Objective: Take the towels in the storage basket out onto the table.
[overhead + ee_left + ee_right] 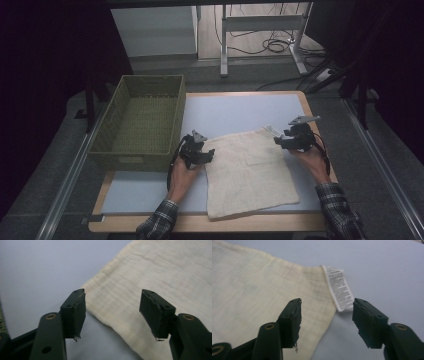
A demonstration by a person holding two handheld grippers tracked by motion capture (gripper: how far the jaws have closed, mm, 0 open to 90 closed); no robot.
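From the high view, the cream cloth (249, 172) lay flat on the tabletop (235, 112), right of the green basket (141, 121). The left claw (206, 153) hovered at its far left corner and the right claw (280, 141) at its far right corner.

In the left gripper view, the left claw (112, 307) stood apart and empty over the cloth's edge (120, 302). Closing too high, it would likely catch nothing.

In the right gripper view, the right claw (326, 315) also stood apart, straddling the corner beside the care label (339, 288). It risked pinching only the label, so the cloth would probably sag or slip when lifted.
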